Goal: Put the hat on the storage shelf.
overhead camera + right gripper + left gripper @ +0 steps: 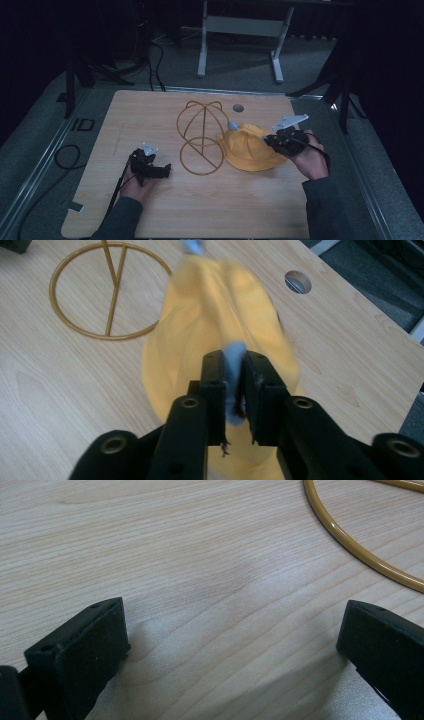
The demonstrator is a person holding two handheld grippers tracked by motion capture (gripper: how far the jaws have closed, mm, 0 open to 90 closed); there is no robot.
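Observation:
A yellow hat (pixel 248 147) with pale blue trim lies on the wooden table (pixel 150 115), right of a gold wire hat stand (pixel 201 136). My right gripper (pixel 270 140) is at the hat's right edge, shut on a pale blue part of the hat (pixel 233 357); the hat's yellow cloth (pixel 215 315) stretches away beyond the jaws. The stand's base ring (pixel 107 290) lies left of it. My left gripper (pixel 165 169) rests low on the table left of the stand, open, with bare wood between its fingers (pixel 87 650). A curve of the gold ring (pixel 360 550) passes at upper right.
A round hole (pixel 238 107) sits in the table behind the hat. Black cables (pixel 65 157) lie on the floor at the left. A white frame leg (pixel 202 45) and dark tripod legs (pixel 345 100) stand beyond the table.

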